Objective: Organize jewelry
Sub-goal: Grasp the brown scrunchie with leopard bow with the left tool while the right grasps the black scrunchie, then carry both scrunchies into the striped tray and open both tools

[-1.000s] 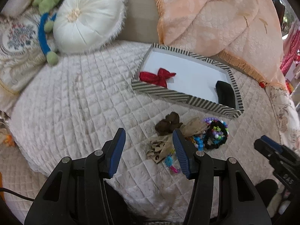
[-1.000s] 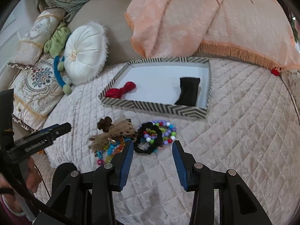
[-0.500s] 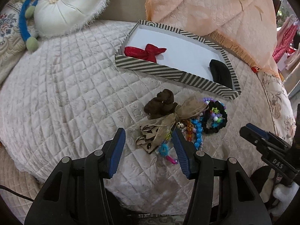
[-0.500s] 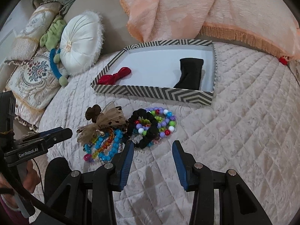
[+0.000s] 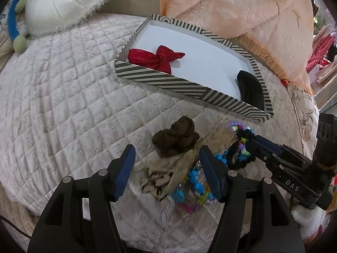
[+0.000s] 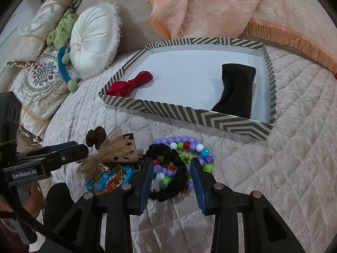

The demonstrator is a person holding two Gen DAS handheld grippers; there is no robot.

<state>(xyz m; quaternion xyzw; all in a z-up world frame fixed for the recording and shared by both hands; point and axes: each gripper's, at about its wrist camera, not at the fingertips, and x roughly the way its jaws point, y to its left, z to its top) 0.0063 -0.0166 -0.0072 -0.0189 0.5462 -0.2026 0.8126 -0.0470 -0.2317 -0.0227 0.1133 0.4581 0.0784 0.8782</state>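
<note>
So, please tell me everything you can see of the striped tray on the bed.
The striped tray is a shallow rectangular box, apparently cardboard, with grey-and-cream striped walls and a plain white floor. It lies flat on the quilted bedcover, its far side near the peach blanket. Inside, a red bow lies at the left end and a black fabric piece at the right.

I brought both grippers down onto the pile. Left gripper [image 5: 166,168] moved from short of the pile to straddling the tan bow [image 5: 181,164], jaws spread. Right gripper [image 6: 171,177] advanced until its open jaws flanked the black scrunchie [image 6: 168,181] and bead bracelets [image 6: 189,147].
</note>
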